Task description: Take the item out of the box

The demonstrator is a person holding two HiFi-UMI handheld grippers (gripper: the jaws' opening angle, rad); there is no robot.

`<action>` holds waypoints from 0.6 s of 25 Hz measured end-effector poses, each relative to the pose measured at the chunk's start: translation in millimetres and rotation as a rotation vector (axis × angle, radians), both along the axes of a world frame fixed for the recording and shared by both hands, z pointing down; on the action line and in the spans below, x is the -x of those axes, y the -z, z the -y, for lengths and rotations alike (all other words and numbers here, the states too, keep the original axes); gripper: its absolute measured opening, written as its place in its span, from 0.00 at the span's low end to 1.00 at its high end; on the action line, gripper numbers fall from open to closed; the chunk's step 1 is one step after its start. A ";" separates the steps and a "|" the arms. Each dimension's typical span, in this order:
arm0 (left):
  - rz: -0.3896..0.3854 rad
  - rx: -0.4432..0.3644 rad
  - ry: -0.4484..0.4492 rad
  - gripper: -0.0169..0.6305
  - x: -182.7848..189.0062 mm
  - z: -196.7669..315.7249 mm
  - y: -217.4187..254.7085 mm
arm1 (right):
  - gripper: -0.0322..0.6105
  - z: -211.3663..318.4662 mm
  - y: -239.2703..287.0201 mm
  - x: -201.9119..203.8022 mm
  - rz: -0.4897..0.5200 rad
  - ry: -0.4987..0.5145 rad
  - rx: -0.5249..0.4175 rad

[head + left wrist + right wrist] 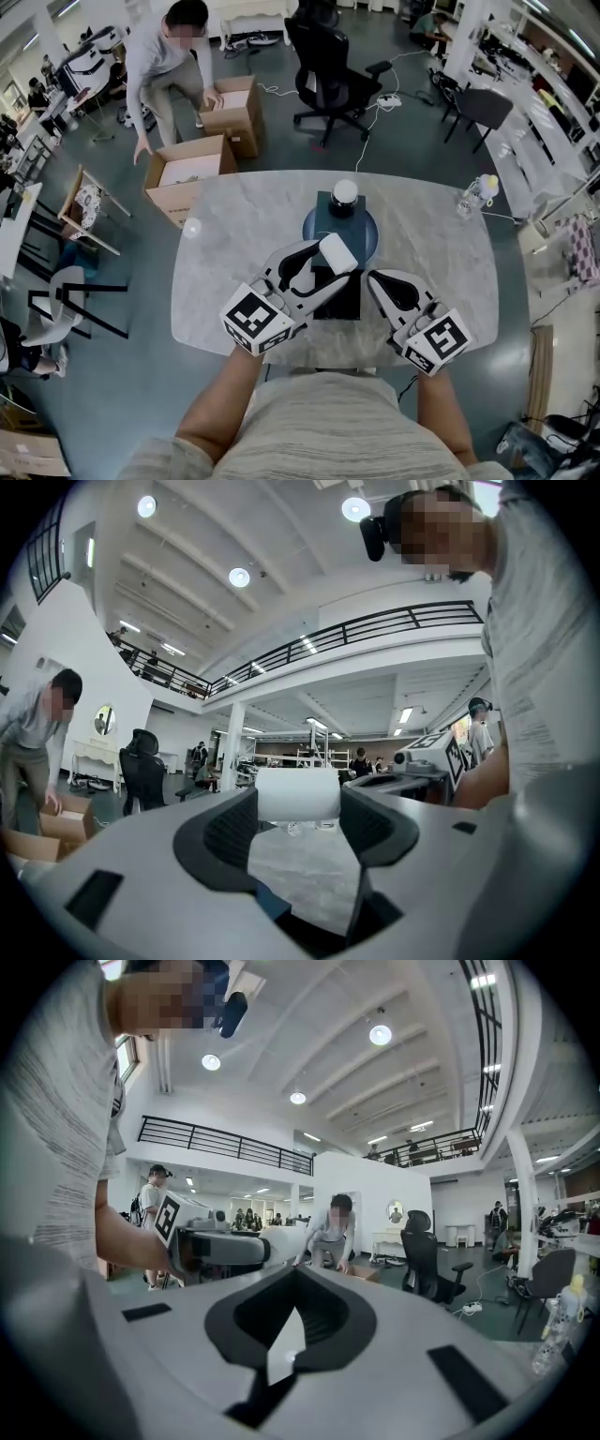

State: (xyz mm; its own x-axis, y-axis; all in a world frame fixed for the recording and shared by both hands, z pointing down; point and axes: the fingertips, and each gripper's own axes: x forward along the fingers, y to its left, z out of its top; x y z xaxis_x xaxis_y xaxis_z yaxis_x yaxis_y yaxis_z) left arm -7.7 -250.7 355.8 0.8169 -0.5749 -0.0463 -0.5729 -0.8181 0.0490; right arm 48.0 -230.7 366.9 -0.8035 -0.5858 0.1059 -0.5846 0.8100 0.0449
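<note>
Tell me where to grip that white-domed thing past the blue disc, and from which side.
Probably with the right tongs, shut and empty; the left tongs hold a white block. Come from the near side over the blue disc and close on the dark lower part of the white-domed object: it stands upright, and its rounded top would likely slip.

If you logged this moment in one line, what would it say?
left tool: shut on white item | right tool: shut, empty | white item: held above table, outside black box

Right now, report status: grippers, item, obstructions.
Left gripper shut on white item, held over black box. Right gripper shut, empty. No obstruction seen.
</note>
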 end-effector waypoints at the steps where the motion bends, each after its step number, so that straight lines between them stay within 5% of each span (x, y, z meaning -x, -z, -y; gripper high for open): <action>1: -0.001 -0.001 -0.001 0.47 0.1 0.1 0.1 | 0.08 0.0 -0.1 0.4 0.001 0.001 0.001; 15: -0.004 -0.002 -0.008 0.47 2.5 4.7 -1.9 | 0.08 4.3 -2.6 3.4 0.001 -0.004 0.002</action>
State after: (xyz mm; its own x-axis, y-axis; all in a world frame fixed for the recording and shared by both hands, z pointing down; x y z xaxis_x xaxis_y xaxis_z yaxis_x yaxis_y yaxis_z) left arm -10.2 -255.4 357.7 0.8215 -0.5679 -0.0504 -0.5659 -0.8230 0.0496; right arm 44.6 -235.0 369.5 -0.8014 -0.5887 0.1061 -0.5878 0.8079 0.0430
